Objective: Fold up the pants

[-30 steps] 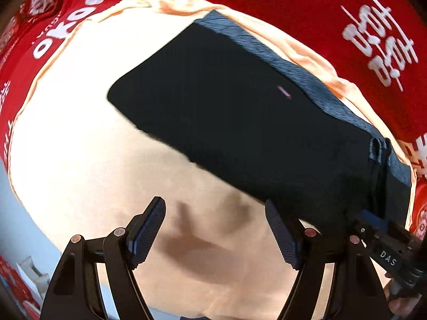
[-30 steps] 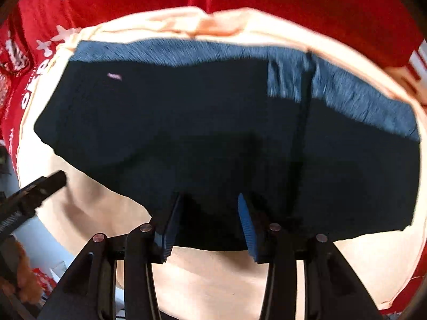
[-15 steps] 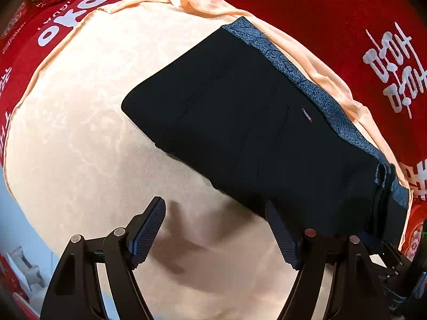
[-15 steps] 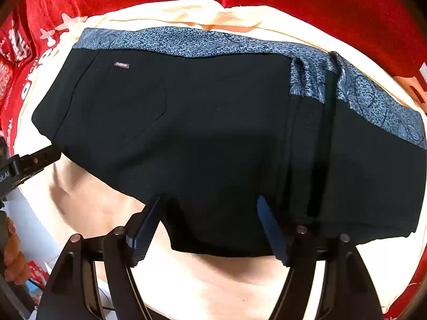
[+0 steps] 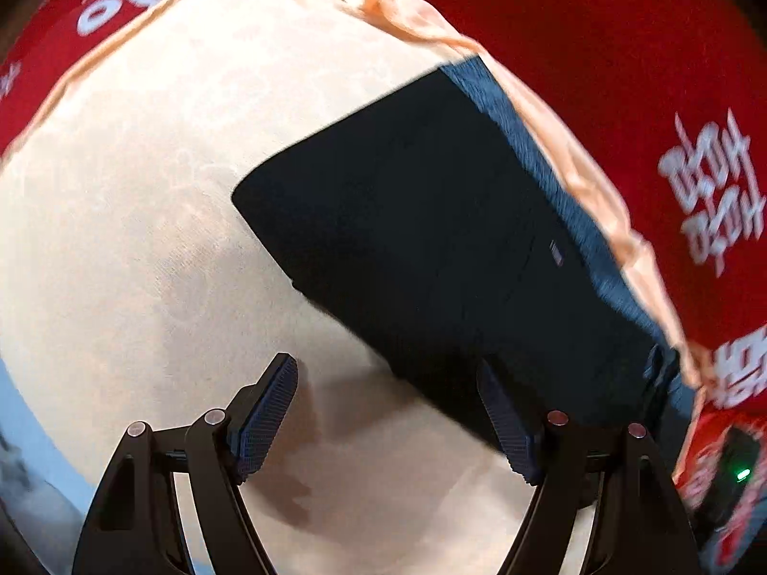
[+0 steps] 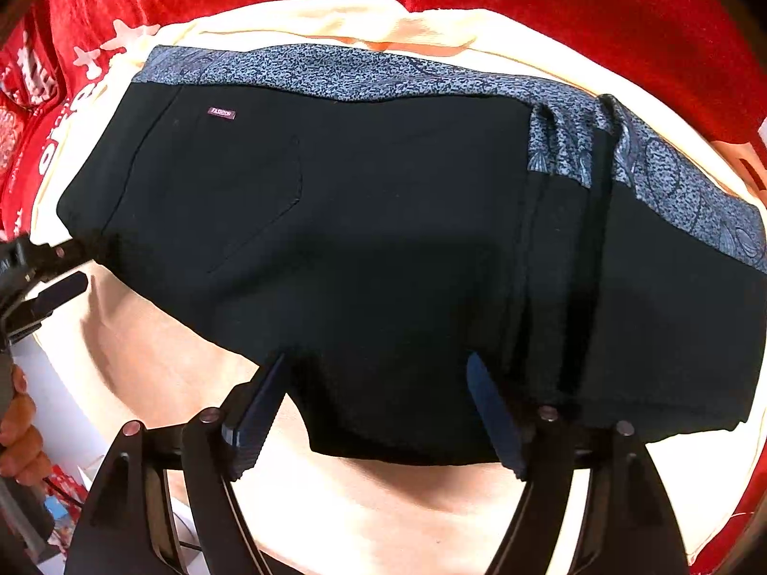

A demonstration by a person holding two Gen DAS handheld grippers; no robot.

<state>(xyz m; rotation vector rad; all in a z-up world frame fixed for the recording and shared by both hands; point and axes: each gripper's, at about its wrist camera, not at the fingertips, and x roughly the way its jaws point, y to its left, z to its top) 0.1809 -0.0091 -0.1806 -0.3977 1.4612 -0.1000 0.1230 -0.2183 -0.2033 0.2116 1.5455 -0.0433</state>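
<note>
A peach cloth [image 6: 335, 503] covers the work surface, and black pants [image 6: 364, 239] lie on it, folded into a compact rectangle. Over the pants' near edge, the right gripper [image 6: 378, 412] is opening, pads clear of the fabric. Beside the pants' corner, the left gripper [image 5: 388, 412] hangs released, empty. To finish well, lift straight up without snagging the fold.

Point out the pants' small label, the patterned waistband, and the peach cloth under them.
label [image 6: 221, 113], right wrist view, middle of the tag.
patterned waistband [image 6: 335, 74], right wrist view, upper strip of the pants.
peach cloth [image 5: 120, 239], left wrist view, bare stretch left of the pants.
</note>
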